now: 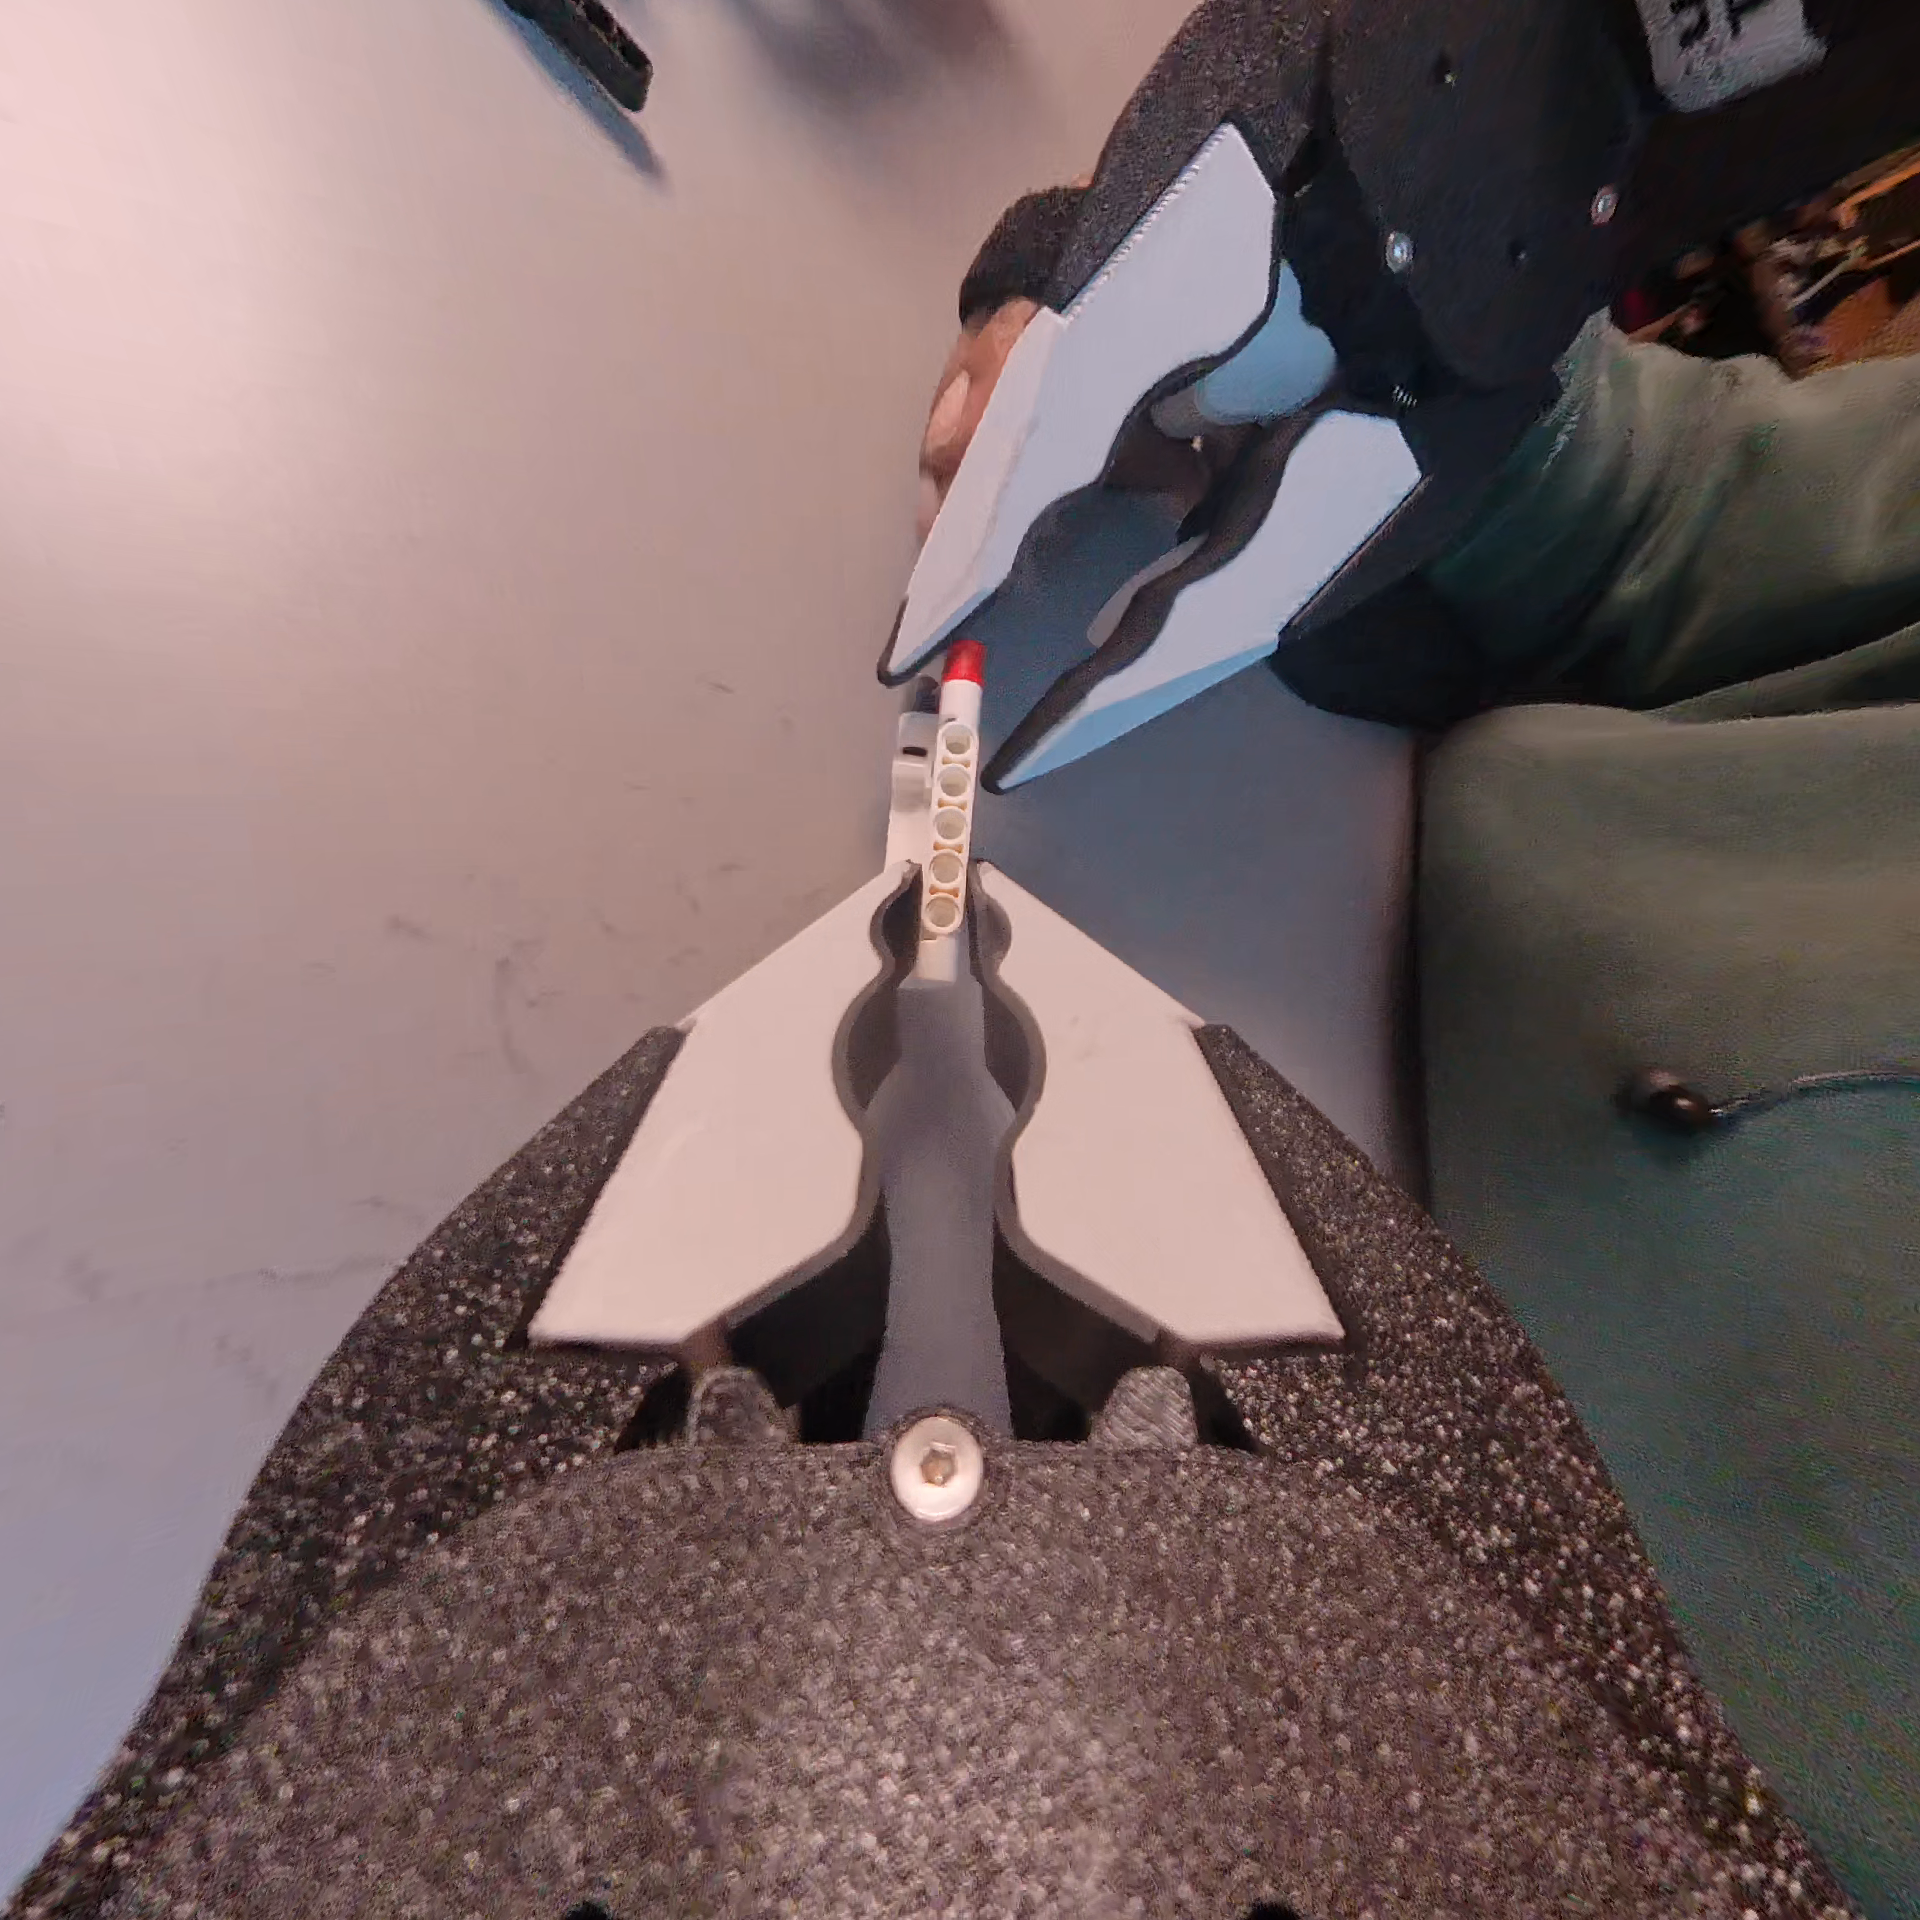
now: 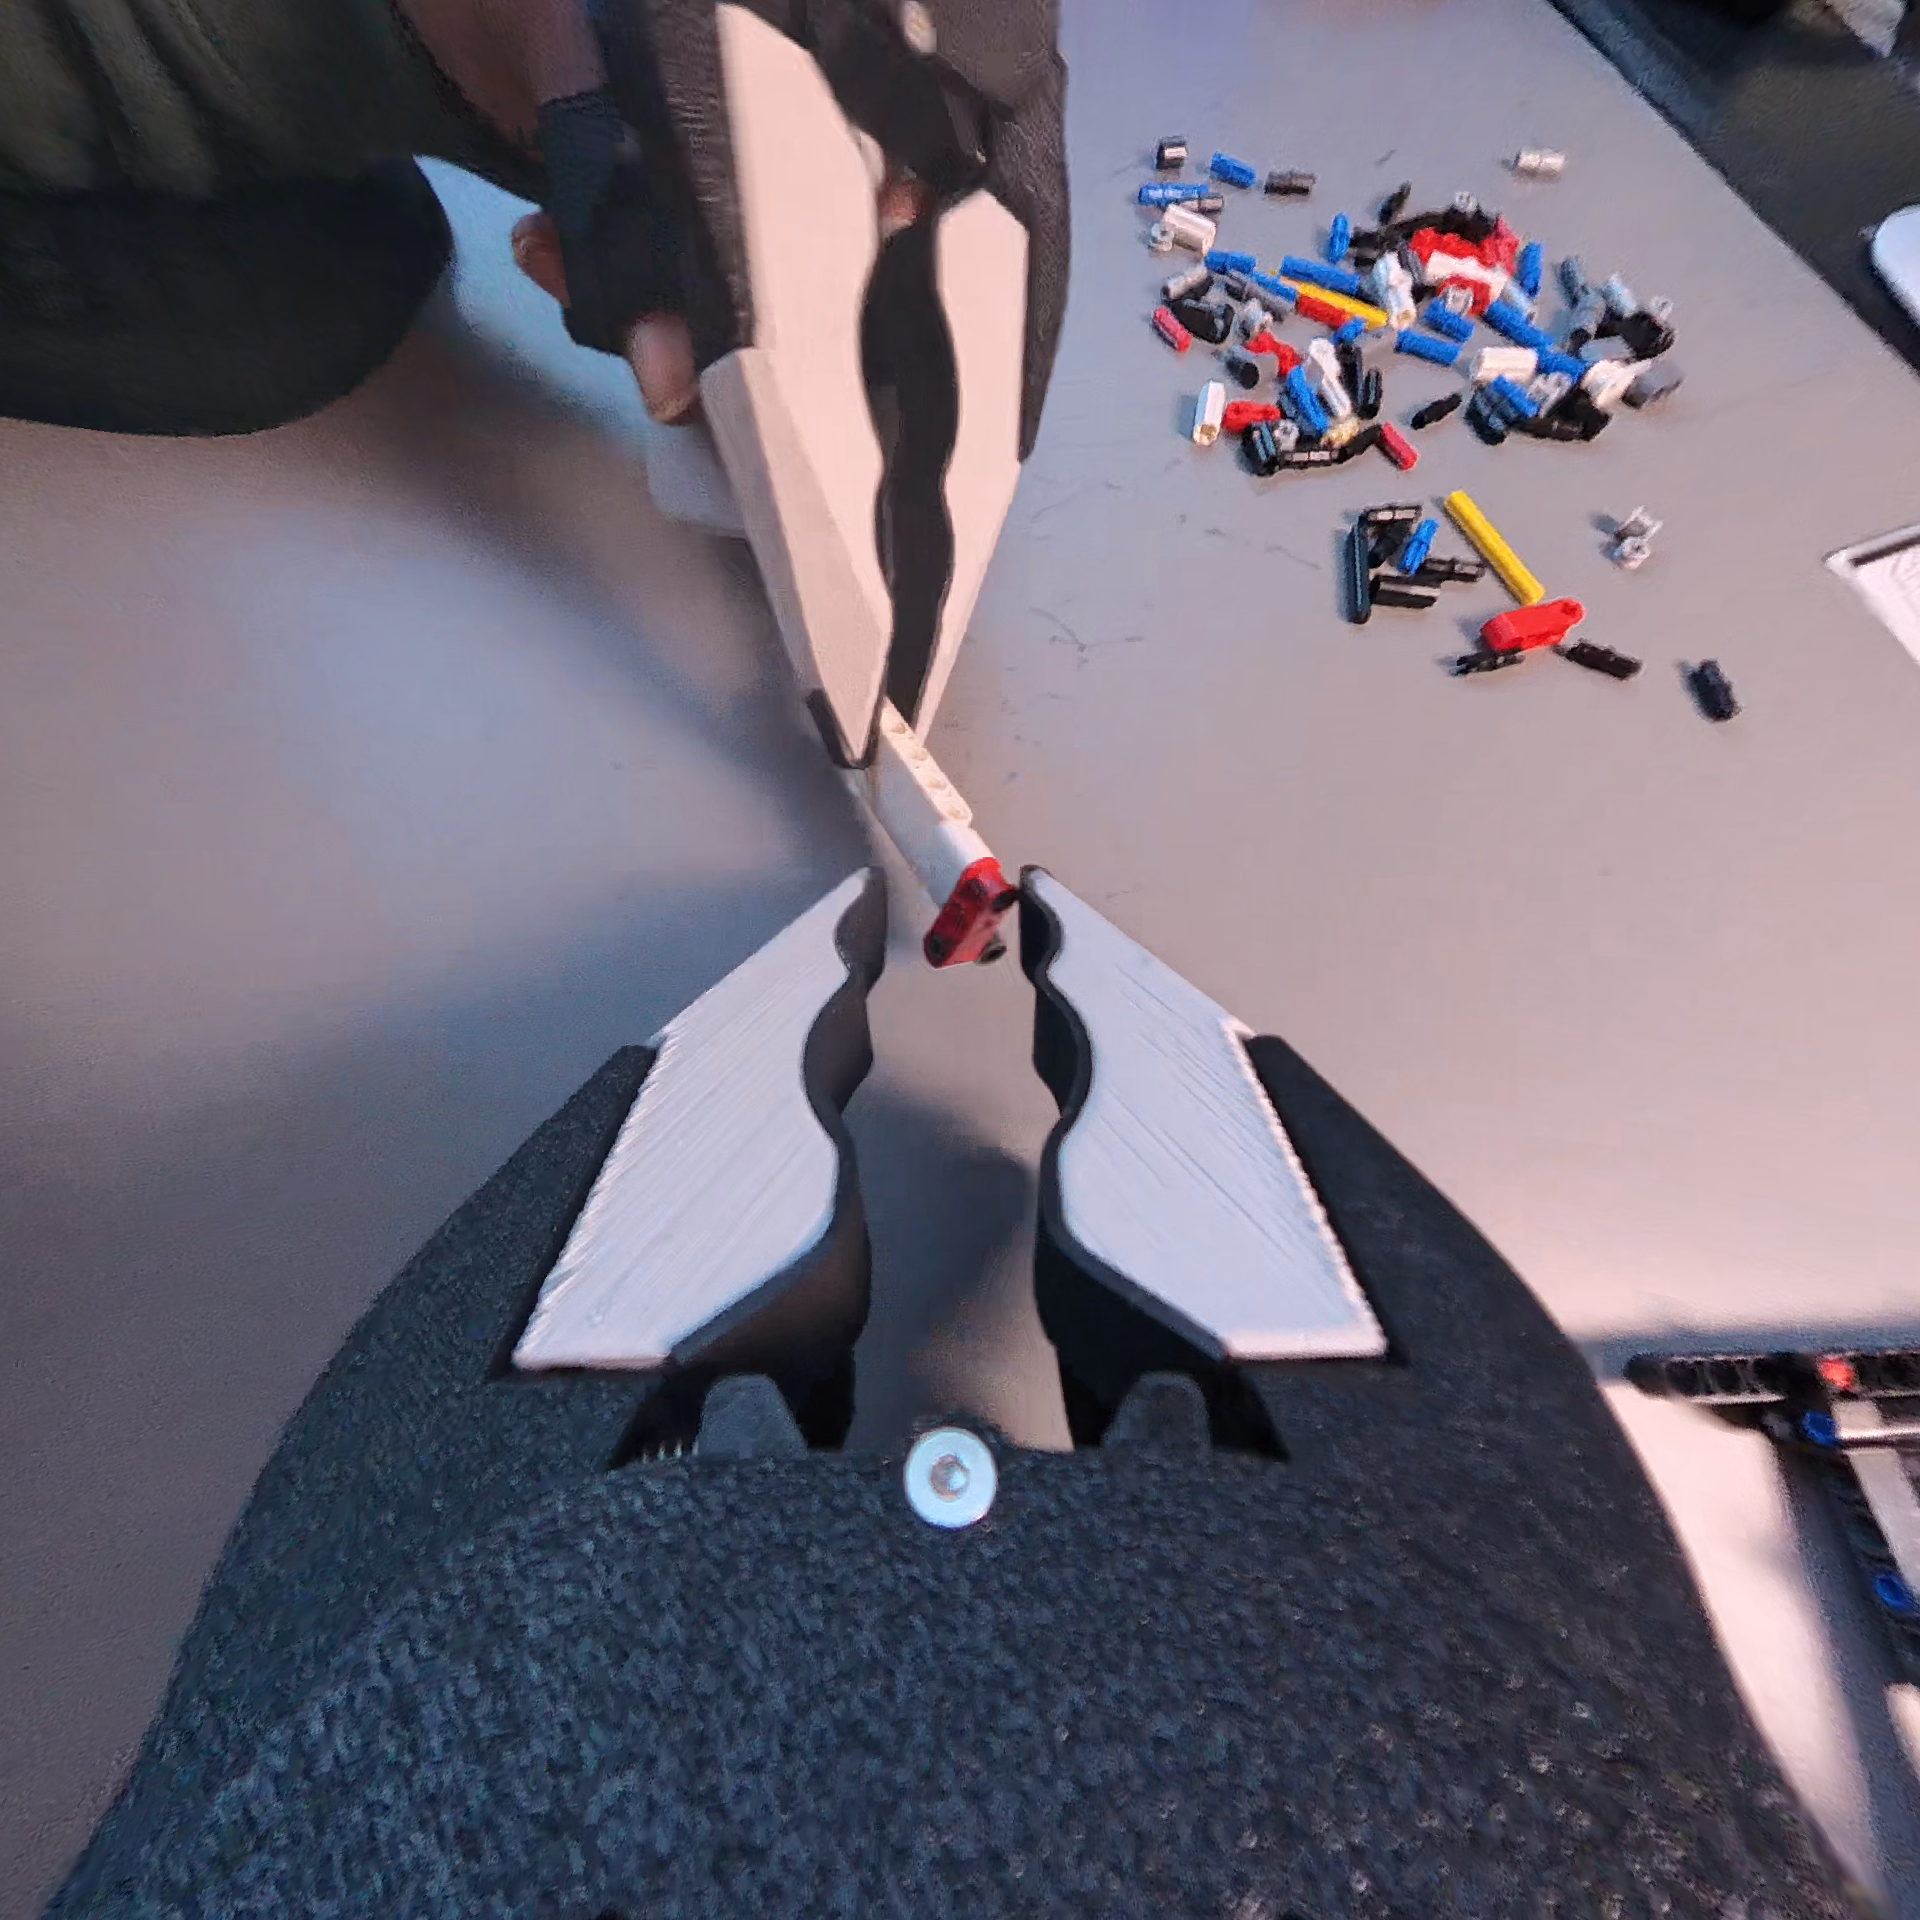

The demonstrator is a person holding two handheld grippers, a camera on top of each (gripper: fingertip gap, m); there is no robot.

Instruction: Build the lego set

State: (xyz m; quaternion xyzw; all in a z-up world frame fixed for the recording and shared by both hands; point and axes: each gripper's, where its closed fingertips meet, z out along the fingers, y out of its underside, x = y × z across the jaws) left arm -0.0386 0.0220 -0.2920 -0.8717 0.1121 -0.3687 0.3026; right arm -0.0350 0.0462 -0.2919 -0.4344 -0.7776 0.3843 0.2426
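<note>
Grey tabletop (image 2: 1351, 935) underlies the work, with a loose pile of parts (image 2: 1403, 301) lying well beyond the white beam (image 1: 951, 831). Left gripper (image 1: 948, 883) is clamped on the beam's near end, holding it in the air. Right gripper (image 2: 951, 883) stands parted, its tips flanking the red connector (image 2: 968, 914) on the beam's far end, one tip touching or nearly so. Recommended: centre the connector between the jaws, close squarely, then press along the beam's axis while the left holds firm. Only the right wrist view shows the connector's pin holes and the pile; the left wrist view alone shows the beam's hole row and seated grip.
</note>
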